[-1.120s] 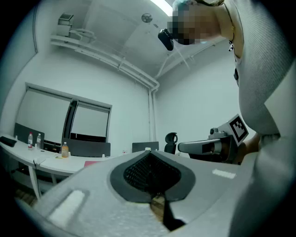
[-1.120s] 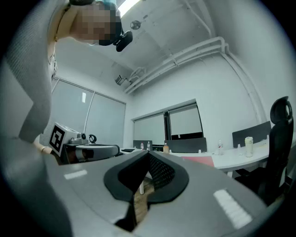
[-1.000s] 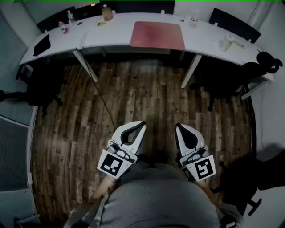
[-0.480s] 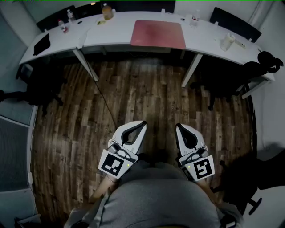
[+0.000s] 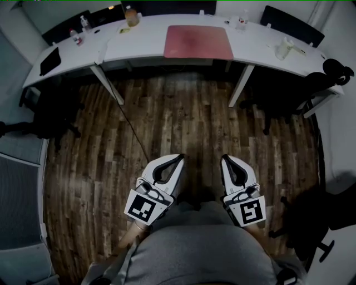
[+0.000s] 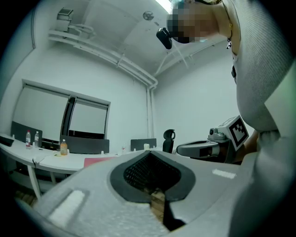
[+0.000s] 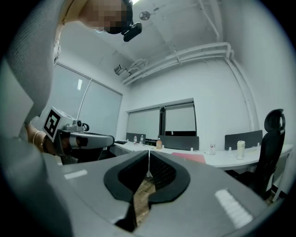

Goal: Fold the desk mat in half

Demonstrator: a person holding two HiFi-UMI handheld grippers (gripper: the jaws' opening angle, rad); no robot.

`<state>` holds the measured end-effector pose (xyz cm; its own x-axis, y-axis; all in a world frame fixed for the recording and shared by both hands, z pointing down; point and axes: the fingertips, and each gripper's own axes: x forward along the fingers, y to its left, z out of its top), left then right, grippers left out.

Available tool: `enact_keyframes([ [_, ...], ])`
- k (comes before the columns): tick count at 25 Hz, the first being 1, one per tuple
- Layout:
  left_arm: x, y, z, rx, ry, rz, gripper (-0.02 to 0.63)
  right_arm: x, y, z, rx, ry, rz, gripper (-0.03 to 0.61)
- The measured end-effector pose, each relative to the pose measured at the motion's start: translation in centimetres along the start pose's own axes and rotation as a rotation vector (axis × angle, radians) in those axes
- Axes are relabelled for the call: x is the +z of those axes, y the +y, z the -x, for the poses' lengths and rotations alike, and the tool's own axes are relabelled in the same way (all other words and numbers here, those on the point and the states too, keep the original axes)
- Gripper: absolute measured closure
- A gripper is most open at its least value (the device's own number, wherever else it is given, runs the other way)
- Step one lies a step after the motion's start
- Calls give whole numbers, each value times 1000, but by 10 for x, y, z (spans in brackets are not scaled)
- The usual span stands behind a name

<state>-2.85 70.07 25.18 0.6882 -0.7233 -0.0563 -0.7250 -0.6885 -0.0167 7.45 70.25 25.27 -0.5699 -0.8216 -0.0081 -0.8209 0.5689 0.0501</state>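
Note:
The red desk mat (image 5: pixel 198 42) lies flat and unfolded on the long white desk (image 5: pixel 150 39) at the far side of the room; it also shows as a thin red strip (image 6: pixel 99 161) in the left gripper view and as a red patch (image 7: pixel 188 157) in the right gripper view. Both grippers hang close to the person's body, far from the desk, over the wooden floor. My left gripper (image 5: pixel 179 158) is shut with nothing in it. My right gripper (image 5: pixel 225 158) is shut and empty as well.
Bottles (image 5: pixel 84 22), an orange jar (image 5: pixel 132 15), a dark tablet (image 5: pixel 50 60) and a white cup (image 5: pixel 283 49) stand on the desk. Black chairs (image 5: pixel 291 25) stand behind it and at the right (image 5: pixel 334 72). Desk legs (image 5: pixel 241 85) and a floor cable (image 5: pixel 132 131) lie ahead.
The view has shifted slightly toward the desk; both grippers stay shut and held near the body.

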Motion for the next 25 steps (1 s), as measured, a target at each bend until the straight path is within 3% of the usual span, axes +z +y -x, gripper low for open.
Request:
enact_keyframes([
  [6,-4,12,5,-27,2,3,618,-8,14,-4,-19,15,-7,577],
  [12,-11,23,-12,-33,16,14,618,-14,-1,-13,-48,31,-16,577],
  [18,-24,51,-60,1,16,13,618,-20,-60,-46,-72,10,-12,577],
  [25,-21,113,-147,57,5,-29,618,-12,-153,-124,-39,-24,26,577],
])
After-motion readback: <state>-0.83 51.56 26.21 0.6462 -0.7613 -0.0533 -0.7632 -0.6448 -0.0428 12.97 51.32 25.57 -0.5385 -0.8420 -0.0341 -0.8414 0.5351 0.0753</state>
